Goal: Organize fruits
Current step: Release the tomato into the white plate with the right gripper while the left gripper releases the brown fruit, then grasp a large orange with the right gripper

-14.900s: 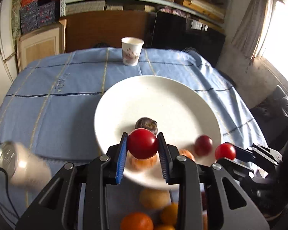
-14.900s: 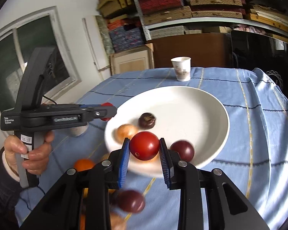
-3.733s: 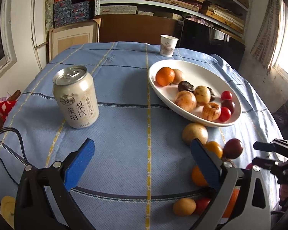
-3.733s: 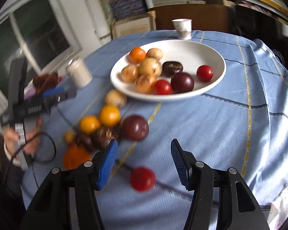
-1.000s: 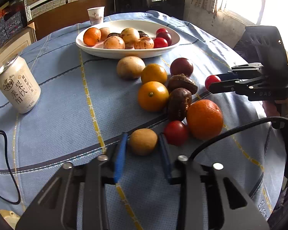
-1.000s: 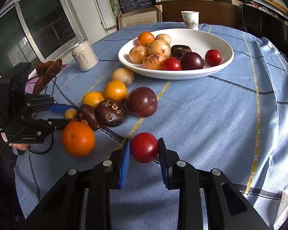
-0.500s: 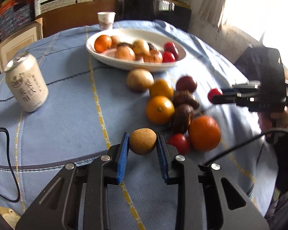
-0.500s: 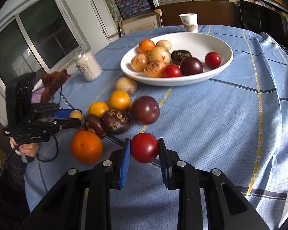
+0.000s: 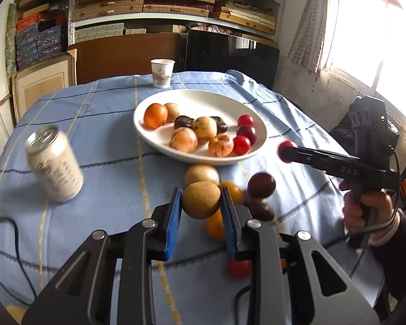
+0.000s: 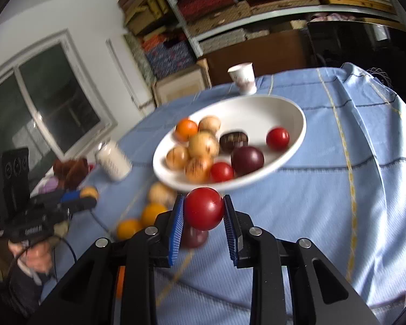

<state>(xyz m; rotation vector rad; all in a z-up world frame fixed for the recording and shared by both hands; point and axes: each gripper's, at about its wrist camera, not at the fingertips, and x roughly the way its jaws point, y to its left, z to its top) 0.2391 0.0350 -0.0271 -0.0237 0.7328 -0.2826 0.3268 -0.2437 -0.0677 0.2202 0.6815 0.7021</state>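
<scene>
Over blue tablecloth (image 9: pixel 108 146), left fingers (image 9: pixel 174 216) clamp brown fruit (image 9: pixel 201 200), right fingers (image 10: pixel 176 222) red tomato (image 10: pixel 204 212).

The plate (image 9: pixel 259 124) holds 9 fruits; 1 can (image 9: pixel 54 166) and 1 paper cup (image 9: pixel 161 73) stand on the counter (image 9: pixel 108 140). Each of the 2 claws carries 1 fruit.

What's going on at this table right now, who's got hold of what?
A person is sorting fruit onto the white plate with two handheld grippers. The left gripper is shut on a tan round fruit, the right gripper on a red tomato, both lifted off the blue tablecloth facing the plate. About ten fruits already sit on the plate; several more lie loose on the cloth in front of it. A drink can stands left.
</scene>
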